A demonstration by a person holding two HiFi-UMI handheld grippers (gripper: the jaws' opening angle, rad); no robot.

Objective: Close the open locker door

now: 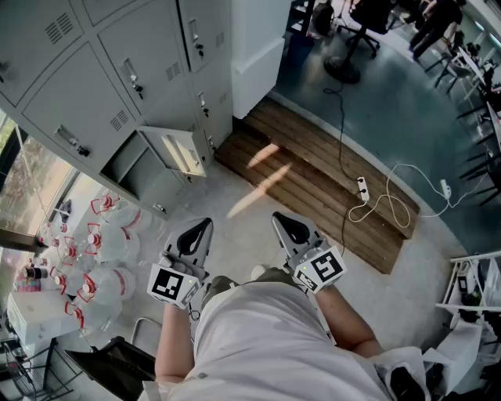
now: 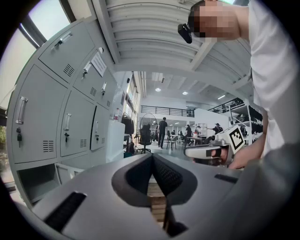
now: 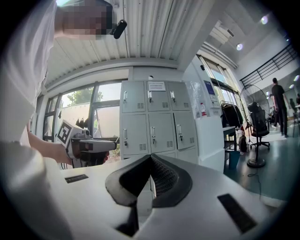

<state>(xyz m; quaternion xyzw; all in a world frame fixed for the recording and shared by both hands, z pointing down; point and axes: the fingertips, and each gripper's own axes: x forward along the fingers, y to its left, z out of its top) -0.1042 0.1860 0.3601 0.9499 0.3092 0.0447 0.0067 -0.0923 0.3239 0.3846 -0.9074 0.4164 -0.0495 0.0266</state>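
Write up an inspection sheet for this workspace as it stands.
Surface: pale floor; wooden platform beyond it.
Job's things: locker door swung open in the bottom row of the grey lockers.
Clutter: water jugs clustered beside the lockers.
Grippers: left gripper and right gripper both shut, empty, short of the door.
Cables: white power strip with its cable on the platform; black cable crossing it.
Surroundings: office chairs; people far off.
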